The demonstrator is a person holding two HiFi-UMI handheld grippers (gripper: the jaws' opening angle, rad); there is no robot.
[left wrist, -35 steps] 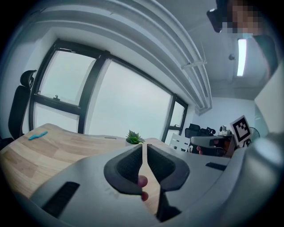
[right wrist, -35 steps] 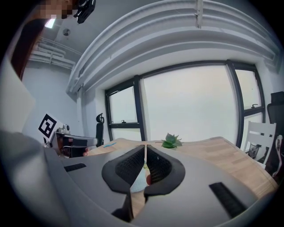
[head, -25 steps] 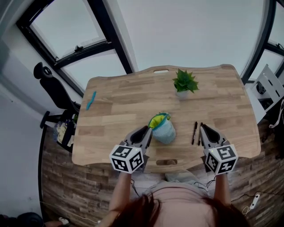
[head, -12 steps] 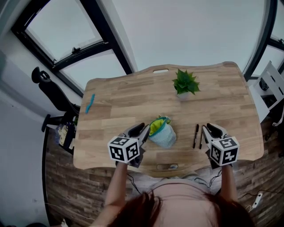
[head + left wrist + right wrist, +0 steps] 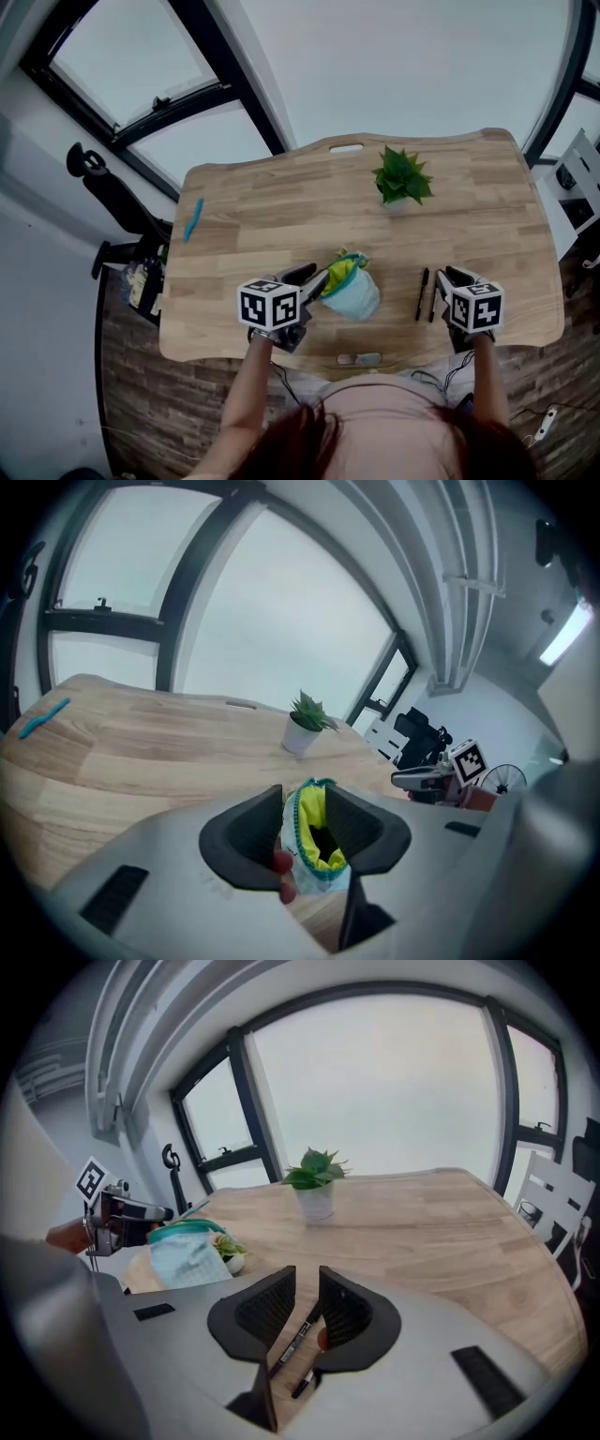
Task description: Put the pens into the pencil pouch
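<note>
The jaws of the left gripper (image 5: 305, 829) have just been opening wide. They straddle the rim of the pouch (image 5: 356, 294) in the middle of the table (image 5: 262, 216), probably to hold it open. At its 3 o'clock, the jaws of the right gripper (image 5: 306, 1303) have also just been opening and stand on both sides of a pen (image 5: 292, 1339) without clenching it.

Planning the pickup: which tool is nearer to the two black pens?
Right. The right tool, jaws just opening, is right at the pens, one showing between its jaws; the left tool, jaws also just opening around the pouch rim, is beyond it.
</note>
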